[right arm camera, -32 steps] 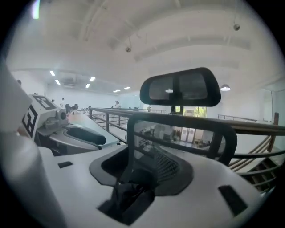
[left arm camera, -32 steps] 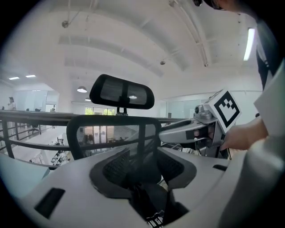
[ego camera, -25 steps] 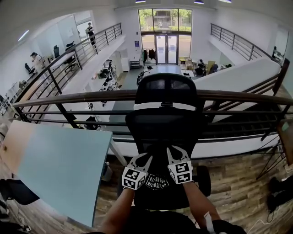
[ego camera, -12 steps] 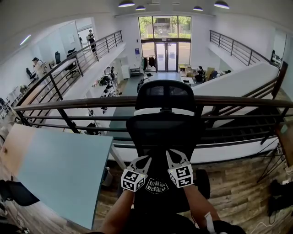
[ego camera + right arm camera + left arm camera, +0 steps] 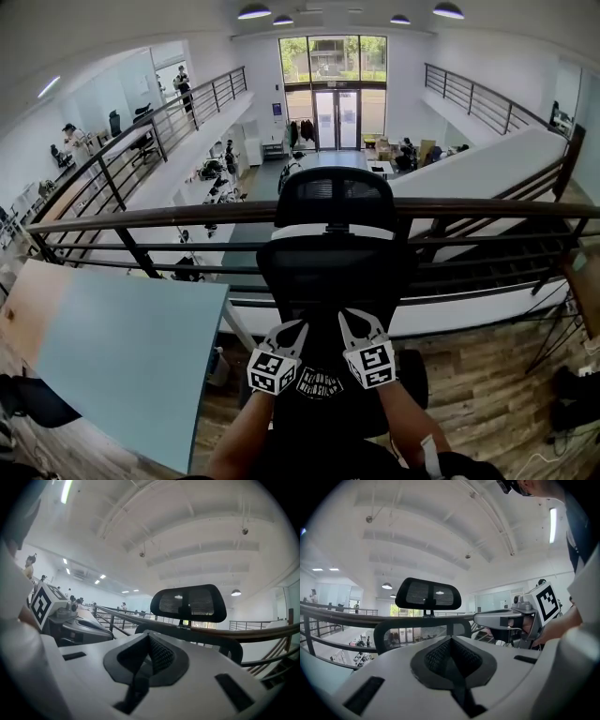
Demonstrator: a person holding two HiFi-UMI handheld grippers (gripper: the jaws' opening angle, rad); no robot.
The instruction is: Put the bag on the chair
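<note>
A black office chair [image 5: 330, 267] with a mesh headrest [image 5: 333, 195] faces me in front of the railing. A black bag with white print [image 5: 320, 383] lies on its seat, low between my two grippers. My left gripper [image 5: 298, 328] and right gripper [image 5: 347, 319] are side by side just above the bag and point at the chair back. In the left gripper view the left gripper [image 5: 450, 641] is shut with nothing showing between its pads. The right gripper [image 5: 149, 637] looks the same in its own view. Both views look up at the headrest [image 5: 428, 594] [image 5: 188, 603].
A dark handrail [image 5: 169, 214] crosses behind the chair, with an open atrium beyond it. A pale blue table [image 5: 122, 361] stands at the left. Wood floor [image 5: 487, 375] lies to the right, with dark things [image 5: 572, 394] at the right edge.
Both grippers have drifted slightly up and toward the chair back. The bag and chair have not moved.
</note>
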